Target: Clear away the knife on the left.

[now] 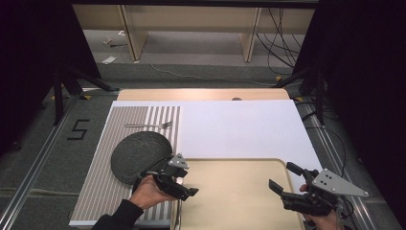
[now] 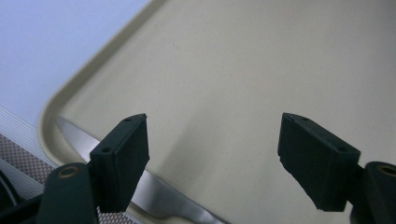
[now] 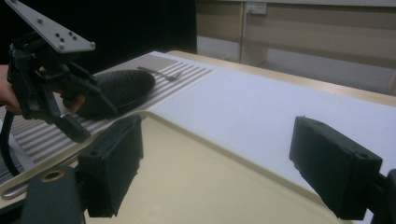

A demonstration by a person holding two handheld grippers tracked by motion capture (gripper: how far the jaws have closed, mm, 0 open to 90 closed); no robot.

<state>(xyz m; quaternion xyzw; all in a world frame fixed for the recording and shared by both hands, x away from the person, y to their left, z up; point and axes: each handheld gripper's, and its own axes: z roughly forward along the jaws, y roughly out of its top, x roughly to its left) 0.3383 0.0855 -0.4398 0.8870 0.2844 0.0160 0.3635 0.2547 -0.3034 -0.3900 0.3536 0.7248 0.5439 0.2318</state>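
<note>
In the high view, the left tool point(image 1: 184, 184) sits at the lower centre-left of the frame, over the left edge of the beige tray point(image 1: 239, 191). Its jaws stand wide apart with nothing between them. The right tool point(image 1: 283, 183) is at the lower right, over the tray's right edge, also spread open and empty. A dark round plate point(image 1: 139, 154) lies on the striped mat point(image 1: 103, 177) just left of the left tool, and a fork point(image 1: 149, 125) lies above it on the mat.

In the left gripper view, the knife point(image 2: 159, 198) lies at the lower left, along the tray's point(image 2: 243, 84) rim, partly behind the left-hand jaw. The jaws are open and do not press on it.

In the right gripper view, the open jaws frame the tray point(image 3: 196, 177). The left tool point(image 3: 98, 122) shows at the upper left, beside the plate point(image 3: 123, 88). The white worktop point(image 3: 280, 102) runs across the middle.
</note>
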